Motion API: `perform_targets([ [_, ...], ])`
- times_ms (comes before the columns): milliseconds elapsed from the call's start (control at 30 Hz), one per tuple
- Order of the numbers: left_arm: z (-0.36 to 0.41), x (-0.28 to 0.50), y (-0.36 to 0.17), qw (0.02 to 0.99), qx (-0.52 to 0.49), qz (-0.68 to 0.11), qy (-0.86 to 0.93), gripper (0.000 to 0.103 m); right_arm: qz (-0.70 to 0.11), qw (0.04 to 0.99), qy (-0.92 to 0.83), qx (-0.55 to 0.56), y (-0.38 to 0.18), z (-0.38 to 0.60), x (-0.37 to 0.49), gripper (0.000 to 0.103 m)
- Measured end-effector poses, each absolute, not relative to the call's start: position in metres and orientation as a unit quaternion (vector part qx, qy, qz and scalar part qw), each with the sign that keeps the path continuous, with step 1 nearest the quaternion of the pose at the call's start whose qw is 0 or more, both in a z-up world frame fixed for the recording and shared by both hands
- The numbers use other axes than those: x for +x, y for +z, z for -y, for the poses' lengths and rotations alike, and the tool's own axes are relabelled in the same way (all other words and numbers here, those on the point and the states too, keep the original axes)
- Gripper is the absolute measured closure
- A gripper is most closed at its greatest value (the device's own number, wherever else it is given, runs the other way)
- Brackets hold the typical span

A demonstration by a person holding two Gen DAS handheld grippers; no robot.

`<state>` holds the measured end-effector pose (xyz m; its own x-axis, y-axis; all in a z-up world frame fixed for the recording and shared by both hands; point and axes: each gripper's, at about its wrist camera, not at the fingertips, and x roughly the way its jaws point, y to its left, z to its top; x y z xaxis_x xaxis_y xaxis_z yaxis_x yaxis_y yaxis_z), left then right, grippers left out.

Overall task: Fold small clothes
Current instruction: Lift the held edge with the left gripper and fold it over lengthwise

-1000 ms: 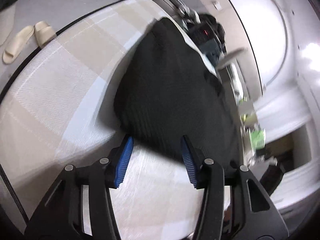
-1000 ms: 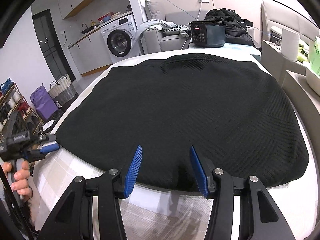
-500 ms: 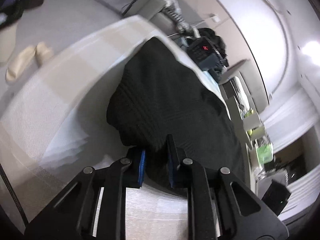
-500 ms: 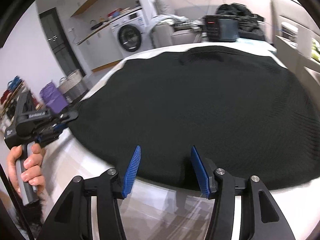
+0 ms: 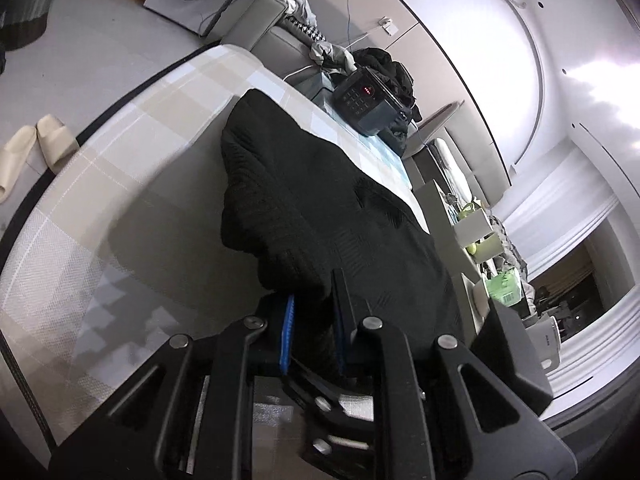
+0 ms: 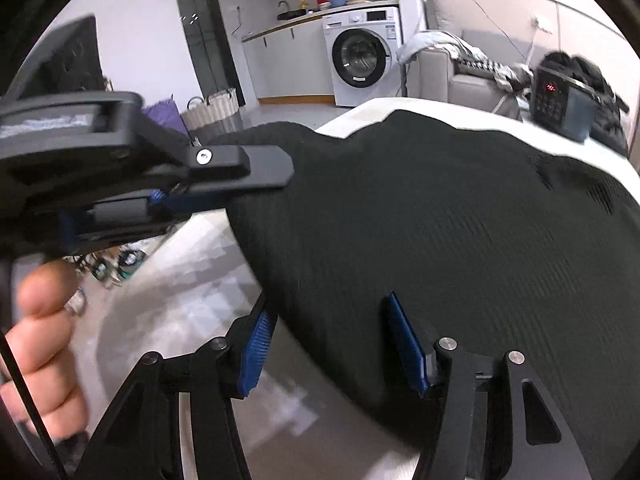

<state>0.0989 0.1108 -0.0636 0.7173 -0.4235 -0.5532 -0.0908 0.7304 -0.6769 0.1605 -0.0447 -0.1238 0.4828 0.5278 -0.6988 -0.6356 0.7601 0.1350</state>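
A black knit garment (image 5: 320, 200) lies on the checked tablecloth (image 5: 120, 184); it also fills the right wrist view (image 6: 440, 220). My left gripper (image 5: 312, 312) is shut on the garment's near left corner and holds it lifted off the table. In the right wrist view the left gripper (image 6: 240, 184) shows at the left, pulling that corner up. My right gripper (image 6: 332, 332) is open, its blue pads astride the garment's near edge, which lies between the jaws.
A dark cooker (image 5: 368, 100) with a red display stands at the table's far end, also in the right wrist view (image 6: 560, 100). A washing machine (image 6: 364, 56), a sofa with clothes (image 6: 460, 64) and baskets (image 6: 212, 108) stand beyond. Slippers (image 5: 36, 144) lie on the floor.
My left gripper closed on the garment's corner and lifted it. My right gripper stayed open and moved forward over the near edge.
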Motion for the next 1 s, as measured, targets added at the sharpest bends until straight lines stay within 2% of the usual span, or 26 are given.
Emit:
perform_targets([
  [33, -0.112, 0.099, -0.065, 0.855, -0.354, -0.366, -0.098, 0.091, -0.376, 0.860, 0.335, -0.082, -0.124, 0.039, 0.163, 0.046],
  [100, -0.115, 0.097, -0.067, 0.852, -0.352, -0.375, -0.095, 0.090, -0.365, 0.865, 0.328, -0.102, -0.122, 0.028, 0.168, 0.078],
  [167, -0.119, 0.094, -0.070, 0.848, -0.351, -0.387, -0.087, 0.087, -0.367, 0.866, 0.326, -0.093, -0.119, 0.029, 0.173, 0.086],
  [267, -0.132, 0.080, -0.070, 0.851, -0.353, -0.380, -0.082, 0.054, -0.381, 0.863, 0.331, -0.007, -0.115, 0.051, 0.189, 0.089],
  [300, -0.138, 0.074, -0.068, 0.858, -0.352, -0.367, -0.074, 0.036, -0.386, 0.860, 0.334, 0.020, -0.113, 0.059, 0.193, 0.089],
  [333, -0.141, 0.070, -0.068, 0.860, -0.355, -0.357, -0.079, 0.026, -0.390, 0.853, 0.342, 0.051, -0.113, 0.067, 0.199, 0.089],
  [400, -0.151, 0.070, -0.072, 0.852, -0.378, -0.347, -0.106, 0.024, -0.391, 0.851, 0.344, 0.071, -0.109, 0.074, 0.202, 0.089],
  [633, -0.174, 0.116, -0.093, 0.800, -0.456, -0.358, -0.156, 0.023, -0.388, 0.852, 0.352, 0.030, -0.108, 0.059, 0.190, 0.089],
  [800, -0.158, 0.164, -0.118, 0.754, -0.456, -0.440, -0.175, 0.023, -0.383, 0.851, 0.358, 0.020, -0.106, 0.058, 0.182, 0.089],
  [867, -0.152, 0.176, -0.128, 0.736, -0.458, -0.466, -0.175, 0.037, -0.376, 0.852, 0.365, 0.012, -0.103, 0.058, 0.178, 0.089],
  [933, -0.149, 0.182, -0.133, 0.730, -0.462, -0.473, -0.174, 0.065, -0.376, 0.849, 0.371, 0.014, -0.101, 0.059, 0.175, 0.089],
  [1000, -0.147, 0.185, -0.128, 0.744, -0.451, -0.463, -0.167, 0.082, -0.379, 0.846, 0.376, 0.019, -0.102, 0.061, 0.176, 0.089],
])
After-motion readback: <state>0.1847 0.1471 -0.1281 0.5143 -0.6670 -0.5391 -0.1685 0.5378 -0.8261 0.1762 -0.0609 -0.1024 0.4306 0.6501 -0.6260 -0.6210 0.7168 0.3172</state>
